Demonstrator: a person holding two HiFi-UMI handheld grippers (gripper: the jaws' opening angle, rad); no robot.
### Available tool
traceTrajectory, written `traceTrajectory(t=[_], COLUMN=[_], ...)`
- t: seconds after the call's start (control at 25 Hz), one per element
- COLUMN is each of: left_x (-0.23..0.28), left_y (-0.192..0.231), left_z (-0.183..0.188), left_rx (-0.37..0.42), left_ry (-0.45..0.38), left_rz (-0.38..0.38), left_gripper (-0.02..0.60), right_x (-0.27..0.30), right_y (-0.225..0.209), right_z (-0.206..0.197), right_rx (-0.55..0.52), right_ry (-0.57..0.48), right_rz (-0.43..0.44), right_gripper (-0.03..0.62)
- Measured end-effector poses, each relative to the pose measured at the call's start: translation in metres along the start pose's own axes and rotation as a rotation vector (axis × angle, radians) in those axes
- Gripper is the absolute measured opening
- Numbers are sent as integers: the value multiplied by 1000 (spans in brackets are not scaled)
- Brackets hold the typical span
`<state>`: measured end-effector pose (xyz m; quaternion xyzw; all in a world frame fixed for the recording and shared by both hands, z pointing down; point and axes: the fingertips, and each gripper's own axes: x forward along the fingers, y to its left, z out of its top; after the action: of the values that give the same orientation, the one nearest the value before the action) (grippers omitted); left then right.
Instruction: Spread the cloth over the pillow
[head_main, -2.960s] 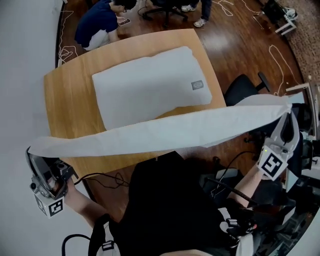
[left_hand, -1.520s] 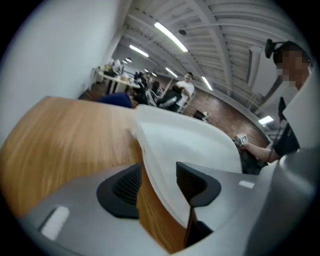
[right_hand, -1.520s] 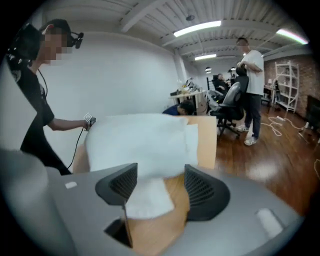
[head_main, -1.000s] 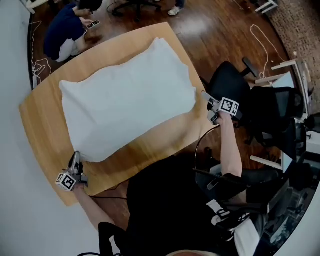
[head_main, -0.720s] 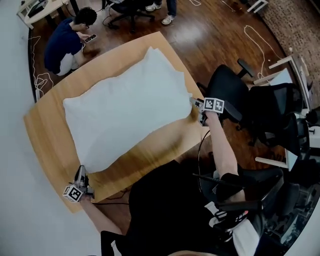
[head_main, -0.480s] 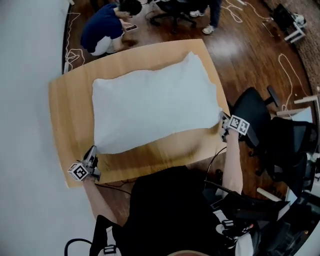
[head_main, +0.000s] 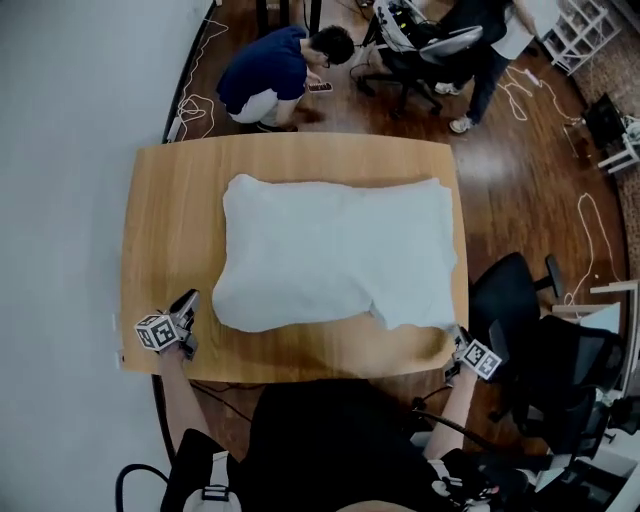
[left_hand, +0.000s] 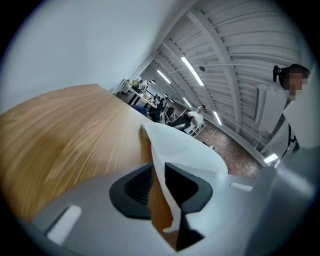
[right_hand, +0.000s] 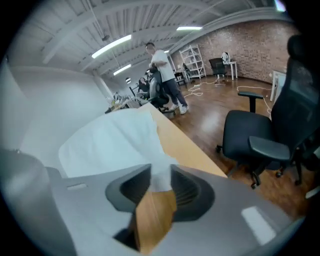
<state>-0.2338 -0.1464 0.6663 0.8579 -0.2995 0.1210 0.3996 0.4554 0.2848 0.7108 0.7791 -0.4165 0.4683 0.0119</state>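
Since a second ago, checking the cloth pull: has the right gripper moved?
Yes: the right gripper came along the table's right edge to its near corner. Its jaws have just been opening, cloth corner between them.

Our arms spread wide, left gripper (head_main: 189, 300) and right gripper (head_main: 456, 338) pitched down. Both sets of jaws have just been opening, with the cloth (head_main: 340, 255) loose between each.
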Motion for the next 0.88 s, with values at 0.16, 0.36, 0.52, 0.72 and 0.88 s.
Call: traceTrajectory(t=[0.16, 0.36, 0.52, 0.72, 0.88], left_x=[33, 159, 228, 251, 214], left_y=[11, 23, 33, 6, -6], left_z=[45, 104, 106, 146, 174], left_rx=[44, 56, -8, 76, 94], left_ry=[64, 156, 221, 151, 62], left_rz=[0, -27, -32, -109, -156], left_gripper=[171, 307, 279, 13, 9], right_x=[-15, -27, -7, 31, 47], right_y=[21, 22, 71, 156, 213], right_z=[-26, 44, 112, 159, 161], right_rx=[-21, -121, -322, -503, -564], right_ry=[48, -46, -134, -155, -138], right_rz=[-41, -55, 75, 188, 278], right_gripper=[241, 238, 229, 227, 215])
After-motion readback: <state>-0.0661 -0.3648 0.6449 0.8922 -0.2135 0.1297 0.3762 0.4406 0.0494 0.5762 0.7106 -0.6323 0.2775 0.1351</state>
